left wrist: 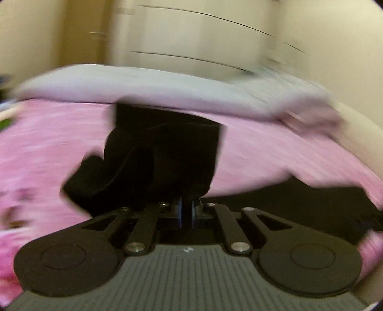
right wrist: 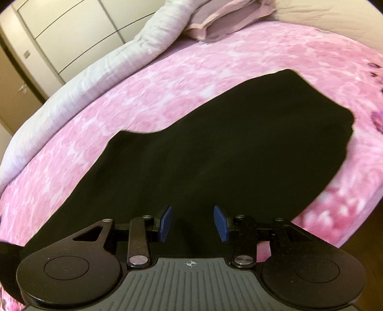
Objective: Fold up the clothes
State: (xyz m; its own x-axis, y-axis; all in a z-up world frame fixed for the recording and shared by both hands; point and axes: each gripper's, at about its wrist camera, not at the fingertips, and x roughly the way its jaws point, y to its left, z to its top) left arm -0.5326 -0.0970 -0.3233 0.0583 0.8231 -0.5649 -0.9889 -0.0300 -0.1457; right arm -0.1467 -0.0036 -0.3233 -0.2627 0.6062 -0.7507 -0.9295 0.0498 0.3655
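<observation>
Black fabric forms the task item: a dark garment [right wrist: 227, 148] lies spread on the bed, its matte surface showing almost no weave or seam detail. In the right wrist view it covers the middle of the pink bedspread [right wrist: 191, 79], with an irregular outline, a rounded far end and a stepped edge on the side toward the wardrobe. The right gripper [right wrist: 192, 223] hangs over the near part of the garment with its jaws apart; the blue pads [right wrist: 165, 223] grip nothing. In the left wrist view, which is motion-blurred, the left gripper [left wrist: 186, 211] has its jaws together, clamped on a bunched portion of the black garment [left wrist: 167, 153] that rises in folds above the fingertips; a further dark stretch of cloth lies to the right of the gripper on the bed. The bedspread is pink with a paler mottled floral pattern and darker purple marks near one edge. A pale grey-white duvet [right wrist: 79, 79], crinkled in texture, is rolled along the far side of the bed. A mauve pillow [right wrist: 225, 21] lies at the head of the bed, touching the end of the duvet. Beyond the bed stands a cream wardrobe [right wrist: 67, 31] with flat panels divided by thin dark lines, and beside it a brown door [right wrist: 14, 79] with a metal handle.
</observation>
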